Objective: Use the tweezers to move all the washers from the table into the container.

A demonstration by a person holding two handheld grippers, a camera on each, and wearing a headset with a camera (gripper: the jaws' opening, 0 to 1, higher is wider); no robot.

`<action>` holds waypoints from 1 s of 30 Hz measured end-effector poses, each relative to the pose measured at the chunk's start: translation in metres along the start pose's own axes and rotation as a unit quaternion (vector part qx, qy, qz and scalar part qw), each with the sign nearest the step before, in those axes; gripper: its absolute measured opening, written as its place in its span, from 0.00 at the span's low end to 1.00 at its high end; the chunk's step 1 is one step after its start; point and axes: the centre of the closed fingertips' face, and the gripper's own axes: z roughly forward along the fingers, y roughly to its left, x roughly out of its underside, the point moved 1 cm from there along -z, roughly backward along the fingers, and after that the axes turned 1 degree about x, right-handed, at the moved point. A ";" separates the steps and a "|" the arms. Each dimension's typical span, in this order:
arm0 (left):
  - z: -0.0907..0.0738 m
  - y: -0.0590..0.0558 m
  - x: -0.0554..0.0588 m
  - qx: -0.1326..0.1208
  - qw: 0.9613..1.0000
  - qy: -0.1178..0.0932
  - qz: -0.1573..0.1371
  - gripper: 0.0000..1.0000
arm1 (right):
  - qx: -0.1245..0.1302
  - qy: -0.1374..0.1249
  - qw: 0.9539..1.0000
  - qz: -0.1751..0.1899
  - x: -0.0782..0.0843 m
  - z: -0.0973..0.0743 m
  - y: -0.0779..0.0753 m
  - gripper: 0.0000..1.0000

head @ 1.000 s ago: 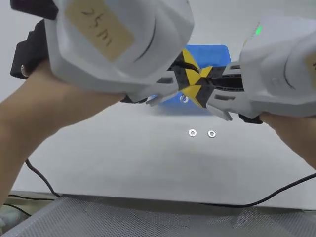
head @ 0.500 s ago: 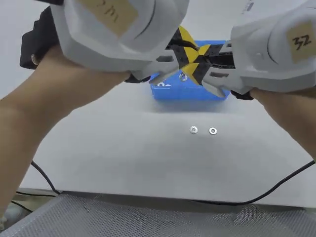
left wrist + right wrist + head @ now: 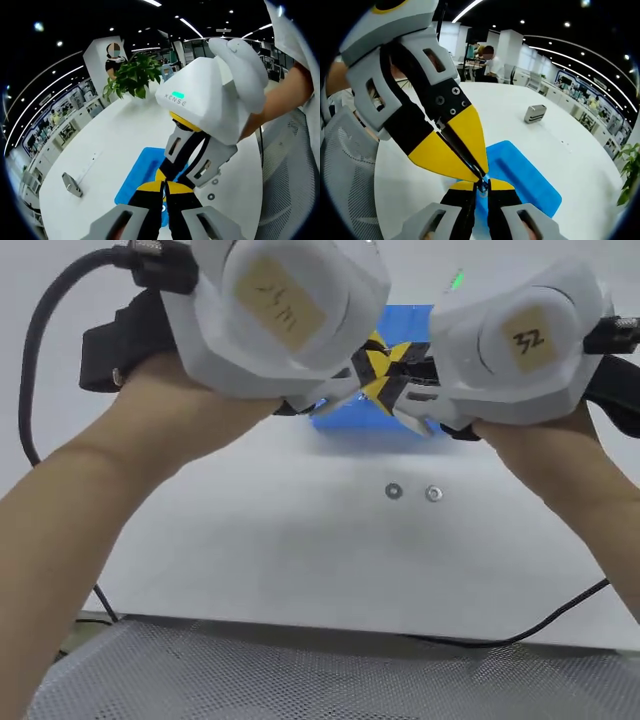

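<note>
My left gripper (image 3: 368, 380) and right gripper (image 3: 398, 382) meet tip to tip above the blue container (image 3: 345, 416). In the right gripper view thin black tweezers (image 3: 461, 156) run down between the left gripper's yellow fingers (image 3: 445, 150), and their tip sits between the right gripper's (image 3: 481, 188) closed jaws. A small ring, seemingly a washer (image 3: 482, 193), shows at that tip over the container (image 3: 530, 182). Two washers (image 3: 393, 491) (image 3: 433, 494) lie on the white table nearer me, and they appear as small rings (image 3: 216, 181) (image 3: 210, 196) in the left gripper view, beside the left gripper (image 3: 162, 192).
A small metal block (image 3: 72, 184) stands on the table (image 3: 300, 540) beyond the container (image 3: 137, 175). A black cable (image 3: 560, 615) lies along the table's near edge, and grey mesh (image 3: 300, 680) sits below it. A potted plant (image 3: 132, 75) stands at the far side.
Both grippers have moved away from me with the tweezers, from the container's near edge to over its middle. The two washers on the table have not moved.
</note>
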 end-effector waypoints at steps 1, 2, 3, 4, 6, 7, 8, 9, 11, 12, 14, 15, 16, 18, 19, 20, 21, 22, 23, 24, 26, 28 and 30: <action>0.000 0.000 0.000 0.001 1.000 0.000 -0.002 0.00 | -0.001 0.000 1.000 0.003 0.001 0.001 0.000 0.04; 0.000 0.000 0.000 0.001 1.000 0.001 -0.003 0.00 | -0.002 0.001 1.000 0.005 0.001 0.001 0.000 0.04; 0.000 0.000 0.001 0.001 1.000 0.002 -0.003 0.00 | -0.003 0.001 1.000 0.007 0.002 0.002 0.001 0.04; 0.001 0.000 0.002 0.002 1.000 0.003 -0.003 0.00 | -0.003 0.002 1.000 0.008 0.002 0.003 0.001 0.04; 0.002 0.000 0.003 0.003 1.000 0.005 -0.004 0.00 | -0.006 0.002 1.000 0.013 0.003 0.004 0.002 0.04; 0.002 -0.001 0.004 0.003 1.000 0.005 -0.004 0.00 | -0.005 0.002 1.000 0.013 0.003 0.004 0.003 0.04; 0.002 -0.001 0.004 0.003 1.000 0.005 -0.005 0.00 | -0.003 0.003 1.000 0.011 0.004 0.004 0.003 0.04; 0.002 -0.002 0.005 0.004 1.000 0.006 -0.006 0.00 | -0.005 0.004 1.000 0.012 0.004 0.004 0.004 0.04; 0.003 -0.002 0.006 0.005 1.000 0.006 -0.006 0.00 | -0.007 0.004 1.000 0.016 0.005 0.005 0.005 0.04; 0.003 0.000 0.006 0.003 1.000 0.004 -0.009 0.00 | -0.009 0.000 1.000 0.020 0.005 0.005 0.004 0.04; 0.003 0.002 0.005 0.003 1.000 0.003 -0.012 0.00 | -0.011 -0.003 0.999 0.032 0.005 0.005 0.004 0.04; 0.003 -0.001 0.005 0.003 1.000 0.002 -0.012 0.00 | -0.012 -0.005 0.999 0.035 0.005 0.005 0.004 0.04; 0.003 -0.002 0.005 0.003 1.000 0.002 -0.013 0.00 | -0.012 -0.005 0.999 0.035 0.005 0.004 0.005 0.05; 0.004 -0.003 0.005 0.004 1.000 0.002 -0.012 0.00 | -0.013 -0.006 0.999 0.037 0.005 0.004 0.005 0.05; 0.004 -0.003 0.006 0.004 1.000 0.001 -0.011 0.00 | -0.013 -0.007 0.999 0.039 0.005 0.004 0.005 0.05; 0.004 -0.003 0.006 0.005 1.000 0.001 -0.013 0.00 | -0.013 -0.008 0.999 0.039 0.005 0.004 0.006 0.05; 0.005 -0.003 0.005 0.005 1.000 0.000 -0.015 0.00 | -0.013 -0.008 0.999 0.039 0.005 0.004 0.006 0.05; 0.005 -0.003 0.005 0.005 1.000 -0.001 -0.017 0.00 | -0.012 -0.008 0.999 0.040 0.005 0.004 0.006 0.05; 0.005 -0.003 0.005 0.004 1.000 -0.001 -0.018 0.00 | -0.012 -0.008 0.999 0.040 0.005 0.004 0.006 0.05; 0.004 -0.003 0.005 0.003 1.000 0.000 -0.018 0.00 | -0.012 -0.009 0.999 0.040 0.004 0.004 0.006 0.05; 0.004 -0.004 0.006 0.000 1.000 0.002 -0.017 0.00 | -0.013 -0.009 0.999 0.042 0.004 0.004 0.007 0.05; 0.003 -0.005 0.006 0.000 1.000 0.004 -0.016 0.00 | -0.014 -0.008 0.999 0.047 0.004 0.003 0.007 0.06; 0.000 -0.005 0.006 -0.002 1.000 0.007 -0.014 0.00 | -0.016 -0.006 0.999 0.050 0.003 0.002 0.009 0.06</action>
